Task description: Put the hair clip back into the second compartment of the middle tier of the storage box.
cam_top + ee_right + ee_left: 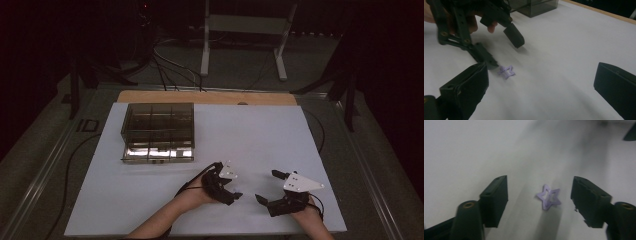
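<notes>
Between my left gripper's (pixel 540 200) spread jaws lies one purple star clip (pixel 548 196), untouched. My right gripper (pixel 541 92) gapes wide at three o'clock; one compartment box (pixel 157 131) sits at eleven.

Left gripper (pixel 233 186) and right gripper (pixel 266 186) both hover with jaws apart.

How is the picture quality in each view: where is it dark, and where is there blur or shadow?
High view: room dark, white table evenly lit, smoky box glints along its front. Left gripper view: purple star clip fairly sharp between the open jaws of the left gripper, soft grey shadow streak above. Right gripper view: the left gripper is motion-blurred, near jaws of the right gripper soft.
</notes>
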`<control>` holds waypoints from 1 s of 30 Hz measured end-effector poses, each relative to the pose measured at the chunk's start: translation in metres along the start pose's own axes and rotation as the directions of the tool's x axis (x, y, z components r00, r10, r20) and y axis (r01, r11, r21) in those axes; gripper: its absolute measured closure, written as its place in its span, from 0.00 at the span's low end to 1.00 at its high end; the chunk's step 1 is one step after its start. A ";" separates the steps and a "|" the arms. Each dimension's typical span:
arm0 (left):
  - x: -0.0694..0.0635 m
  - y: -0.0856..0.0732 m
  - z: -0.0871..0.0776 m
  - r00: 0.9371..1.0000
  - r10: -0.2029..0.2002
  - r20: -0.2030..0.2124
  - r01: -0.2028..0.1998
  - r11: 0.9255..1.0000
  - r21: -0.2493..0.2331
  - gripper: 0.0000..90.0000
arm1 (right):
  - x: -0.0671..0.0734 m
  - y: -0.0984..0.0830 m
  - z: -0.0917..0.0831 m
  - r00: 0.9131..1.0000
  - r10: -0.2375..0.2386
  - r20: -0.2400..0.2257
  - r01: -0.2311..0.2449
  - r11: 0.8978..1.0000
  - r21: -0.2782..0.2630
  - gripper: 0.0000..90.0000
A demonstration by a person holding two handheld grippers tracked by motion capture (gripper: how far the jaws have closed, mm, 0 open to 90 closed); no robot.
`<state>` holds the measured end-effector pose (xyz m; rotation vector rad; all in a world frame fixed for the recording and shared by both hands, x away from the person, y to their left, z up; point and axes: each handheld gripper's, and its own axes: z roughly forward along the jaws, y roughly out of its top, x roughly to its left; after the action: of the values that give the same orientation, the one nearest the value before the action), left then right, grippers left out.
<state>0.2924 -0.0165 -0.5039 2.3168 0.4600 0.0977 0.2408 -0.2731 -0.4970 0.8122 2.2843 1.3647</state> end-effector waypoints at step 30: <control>-0.004 -0.002 0.014 0.999 0.045 0.022 -0.046 0.997 0.067 0.79 | 0.001 0.000 0.001 1.000 -0.006 0.001 0.006 1.000 0.011 0.00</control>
<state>0.2914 -0.0258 -0.5146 2.3933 0.4061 0.0817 0.2405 -0.2723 -0.4974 0.8083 2.2935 1.3506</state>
